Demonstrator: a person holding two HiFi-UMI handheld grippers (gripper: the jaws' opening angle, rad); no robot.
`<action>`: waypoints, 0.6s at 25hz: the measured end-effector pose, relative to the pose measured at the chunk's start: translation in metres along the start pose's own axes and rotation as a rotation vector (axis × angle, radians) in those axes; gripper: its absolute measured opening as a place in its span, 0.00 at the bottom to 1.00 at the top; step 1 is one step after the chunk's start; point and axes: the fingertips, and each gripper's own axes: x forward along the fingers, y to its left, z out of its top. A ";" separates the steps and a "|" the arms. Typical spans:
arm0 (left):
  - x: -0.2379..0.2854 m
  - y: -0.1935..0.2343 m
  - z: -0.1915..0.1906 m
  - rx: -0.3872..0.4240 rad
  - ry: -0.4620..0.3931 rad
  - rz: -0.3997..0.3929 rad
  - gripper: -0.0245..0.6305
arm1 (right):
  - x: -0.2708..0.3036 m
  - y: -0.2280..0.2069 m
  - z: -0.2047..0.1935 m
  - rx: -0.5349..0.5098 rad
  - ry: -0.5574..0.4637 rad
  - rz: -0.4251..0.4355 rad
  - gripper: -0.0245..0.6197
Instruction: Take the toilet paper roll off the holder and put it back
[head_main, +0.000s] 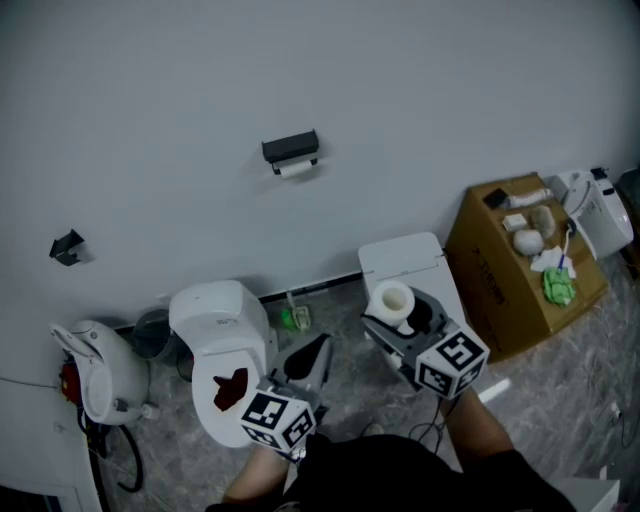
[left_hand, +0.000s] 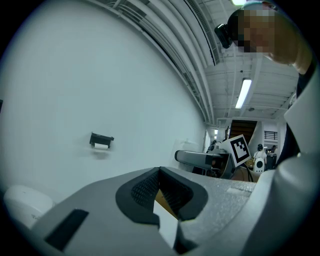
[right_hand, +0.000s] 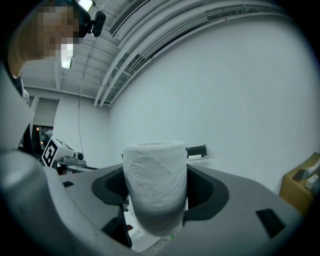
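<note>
A white toilet paper roll (right_hand: 155, 187) stands upright between the jaws of my right gripper (right_hand: 156, 192), which is shut on it; in the head view the roll (head_main: 391, 300) sits at that gripper's (head_main: 400, 312) front, low over the toilet tank. The black holder (head_main: 290, 149) is fixed high on the grey wall with a small white piece under it, well away from both grippers, and it also shows as the holder (right_hand: 197, 151) and the holder (left_hand: 101, 140). My left gripper (head_main: 308, 362) is shut and holds nothing, its jaws (left_hand: 159, 190) pressed together.
A white toilet (head_main: 222, 345) with a red patch on its lid stands below the holder. A cardboard box (head_main: 520, 265) with small items on top is at the right, beside a white appliance (head_main: 598, 210). A white kettle-like device (head_main: 95, 370) sits at the left. The floor is grey marble.
</note>
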 end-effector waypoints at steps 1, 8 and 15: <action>0.000 -0.001 0.001 0.001 -0.001 0.000 0.04 | -0.001 0.000 0.001 0.000 -0.001 -0.001 0.52; -0.006 -0.004 0.001 0.005 0.002 -0.001 0.04 | -0.005 0.005 0.001 0.005 -0.006 -0.005 0.52; -0.008 -0.005 0.002 0.012 0.014 0.027 0.04 | -0.005 0.006 0.003 0.022 -0.023 0.021 0.52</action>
